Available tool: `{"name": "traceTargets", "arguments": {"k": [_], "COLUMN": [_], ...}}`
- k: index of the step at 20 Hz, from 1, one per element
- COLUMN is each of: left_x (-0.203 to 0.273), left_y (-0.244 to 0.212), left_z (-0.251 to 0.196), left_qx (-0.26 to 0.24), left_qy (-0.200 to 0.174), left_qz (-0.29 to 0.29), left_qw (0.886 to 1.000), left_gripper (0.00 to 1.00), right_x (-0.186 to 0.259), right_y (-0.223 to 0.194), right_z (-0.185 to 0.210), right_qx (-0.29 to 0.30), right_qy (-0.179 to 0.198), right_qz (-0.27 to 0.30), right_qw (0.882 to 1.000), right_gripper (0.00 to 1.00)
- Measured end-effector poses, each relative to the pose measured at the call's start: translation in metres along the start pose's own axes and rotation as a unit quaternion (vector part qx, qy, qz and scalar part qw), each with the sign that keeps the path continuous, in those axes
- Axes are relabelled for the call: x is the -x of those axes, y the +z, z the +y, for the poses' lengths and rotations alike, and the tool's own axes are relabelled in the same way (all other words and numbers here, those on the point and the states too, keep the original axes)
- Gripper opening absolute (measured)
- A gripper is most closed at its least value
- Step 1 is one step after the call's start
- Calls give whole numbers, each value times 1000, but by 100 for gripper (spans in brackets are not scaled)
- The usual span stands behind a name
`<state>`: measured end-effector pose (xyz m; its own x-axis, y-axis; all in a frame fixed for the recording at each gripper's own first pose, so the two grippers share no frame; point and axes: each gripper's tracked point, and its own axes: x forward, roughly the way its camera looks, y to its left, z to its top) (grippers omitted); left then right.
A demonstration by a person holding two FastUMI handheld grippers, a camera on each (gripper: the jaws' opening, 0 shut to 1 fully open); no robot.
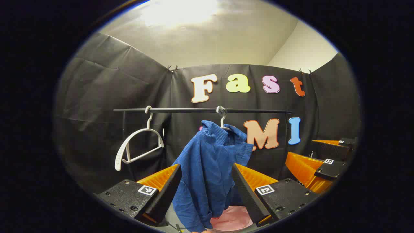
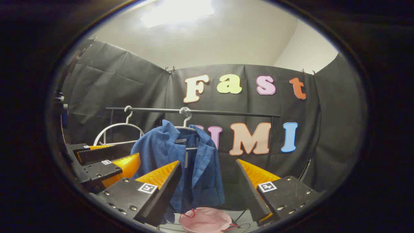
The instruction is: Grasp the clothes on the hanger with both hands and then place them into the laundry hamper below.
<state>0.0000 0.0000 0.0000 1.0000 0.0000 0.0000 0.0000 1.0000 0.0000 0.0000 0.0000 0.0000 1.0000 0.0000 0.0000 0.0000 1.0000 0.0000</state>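
Observation:
A blue shirt [image 1: 207, 168] hangs from a white hanger [image 1: 222, 124] on a black rail [image 1: 200, 110]. In the left gripper view my left gripper [image 1: 207, 176] is open, its fingers wide on either side of the shirt without touching it. My right gripper [image 1: 326, 158] shows farther off at the right. In the right gripper view the blue shirt [image 2: 200, 161] hangs ahead, and my right gripper [image 2: 208, 171] is open with the shirt's right half between its fingers at a distance. The left gripper [image 2: 106, 158] appears at the left. Below sits the pink hamper [image 2: 205, 220], also pink hamper [image 1: 231, 218].
An empty white hanger [image 1: 137, 145] hangs at the left end of the rail, seen too as empty hanger [image 2: 118, 131]. The rail's upright posts [image 2: 270, 142] stand at each end. A cable [image 2: 241, 215] lies on the floor by the hamper.

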Motion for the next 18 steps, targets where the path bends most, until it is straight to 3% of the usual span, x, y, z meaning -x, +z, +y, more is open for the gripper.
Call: {"name": "traceTargets", "arguments": {"k": [7,18], "left_x": [-7,-13], "left_y": [0,-10], "left_z": [-27,-35], "left_qx": [-7,1], "left_qy": [-32,-31], "left_qz": [-1,15], "left_qw": [999,999], "left_gripper": [94,95], "right_x": [-2,0], "right_y": [-5,-7], "right_z": [-15,-26], "right_qx": [-8,-2], "right_qy": [-18,-31], "right_qz": [7,8], "right_qw": [1000,999], "right_gripper": [98,98]}}
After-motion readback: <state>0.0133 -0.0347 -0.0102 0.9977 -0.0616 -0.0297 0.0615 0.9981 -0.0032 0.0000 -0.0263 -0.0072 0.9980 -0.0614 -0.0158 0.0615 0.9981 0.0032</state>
